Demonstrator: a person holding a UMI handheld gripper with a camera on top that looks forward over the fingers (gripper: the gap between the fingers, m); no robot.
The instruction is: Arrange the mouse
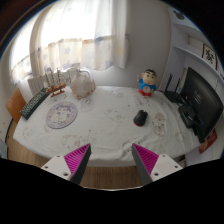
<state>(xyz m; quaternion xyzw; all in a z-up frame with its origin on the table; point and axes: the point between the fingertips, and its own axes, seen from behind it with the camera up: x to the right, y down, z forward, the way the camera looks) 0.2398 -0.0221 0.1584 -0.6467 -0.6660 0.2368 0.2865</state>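
Mouse (pixel 140 118), small and dark, lies on the white-covered bench (pixel 100 125), well beyond the fingers and a little toward the right one; its buttons and any cord are too small to make out. A round plate (pixel 61 116) sits off to the left, a keyboard (pixel 34 105) near the far left edge, a cartoon figurine (pixel 148 83) at the back, a monitor (pixel 203 105) partly cut off at right. The gripper (pixel 112 158) hovers with fingers spread wide, pink pads (pixel 78 157) bare, holding and touching nothing.
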